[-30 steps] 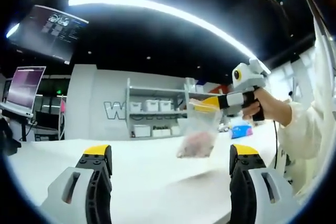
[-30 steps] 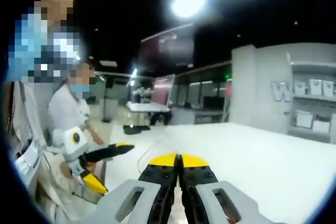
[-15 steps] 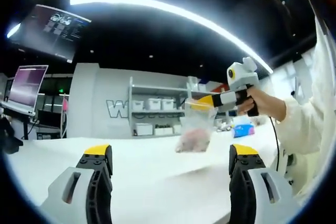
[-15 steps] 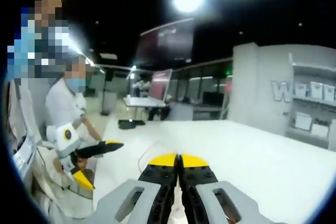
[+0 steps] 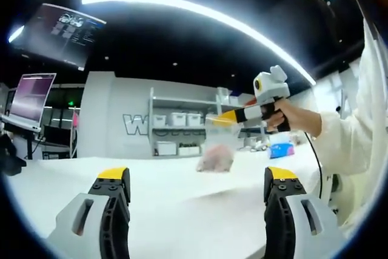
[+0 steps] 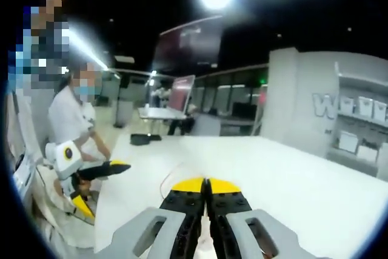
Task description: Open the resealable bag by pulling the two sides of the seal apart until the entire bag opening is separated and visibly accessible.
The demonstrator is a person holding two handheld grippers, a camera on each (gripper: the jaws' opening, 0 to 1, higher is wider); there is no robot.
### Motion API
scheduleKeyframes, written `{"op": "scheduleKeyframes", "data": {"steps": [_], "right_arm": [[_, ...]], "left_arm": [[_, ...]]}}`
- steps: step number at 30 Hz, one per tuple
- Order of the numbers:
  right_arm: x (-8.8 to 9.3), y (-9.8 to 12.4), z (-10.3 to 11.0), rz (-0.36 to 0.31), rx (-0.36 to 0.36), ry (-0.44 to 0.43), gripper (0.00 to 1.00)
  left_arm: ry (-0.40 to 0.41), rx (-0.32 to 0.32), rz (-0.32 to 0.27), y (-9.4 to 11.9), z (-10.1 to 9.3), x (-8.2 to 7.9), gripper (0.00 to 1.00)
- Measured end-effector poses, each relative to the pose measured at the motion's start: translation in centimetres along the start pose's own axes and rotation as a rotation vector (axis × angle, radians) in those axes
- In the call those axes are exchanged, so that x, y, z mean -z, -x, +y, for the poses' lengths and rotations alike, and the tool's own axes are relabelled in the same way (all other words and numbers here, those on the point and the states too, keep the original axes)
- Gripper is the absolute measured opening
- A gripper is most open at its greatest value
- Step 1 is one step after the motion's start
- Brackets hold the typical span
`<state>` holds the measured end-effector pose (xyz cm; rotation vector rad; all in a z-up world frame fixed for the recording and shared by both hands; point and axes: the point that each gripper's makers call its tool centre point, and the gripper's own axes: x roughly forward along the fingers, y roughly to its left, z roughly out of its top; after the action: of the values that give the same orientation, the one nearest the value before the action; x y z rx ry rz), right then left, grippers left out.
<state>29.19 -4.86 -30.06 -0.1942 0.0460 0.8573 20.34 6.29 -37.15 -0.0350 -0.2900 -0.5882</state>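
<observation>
The right gripper (image 5: 233, 114), yellow-tipped and clamped tight, has the clear, floppy resealable plastic bag (image 5: 217, 147) pinched by its top seal edge — it dangles in the air above the white table (image 5: 182, 192), near the far edge, with something pinkish weighing down its bottom. The left gripper (image 5: 197, 195) stands wide apart and holds nothing. That film looks light, limp and slick, so I'd say grab the opposite lip right beside the seal — never the sagging body.
</observation>
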Motion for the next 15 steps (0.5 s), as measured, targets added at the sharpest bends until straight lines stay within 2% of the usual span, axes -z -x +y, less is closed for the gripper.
{"op": "scheduleKeyframes", "data": {"steps": [15], "right_arm": [[0.1, -1.5, -1.6, 0.031, 0.035, 0.059, 0.0]], "left_arm": [[0.007, -0.013, -0.011, 0.1, 0.4, -0.3, 0.9]]}}
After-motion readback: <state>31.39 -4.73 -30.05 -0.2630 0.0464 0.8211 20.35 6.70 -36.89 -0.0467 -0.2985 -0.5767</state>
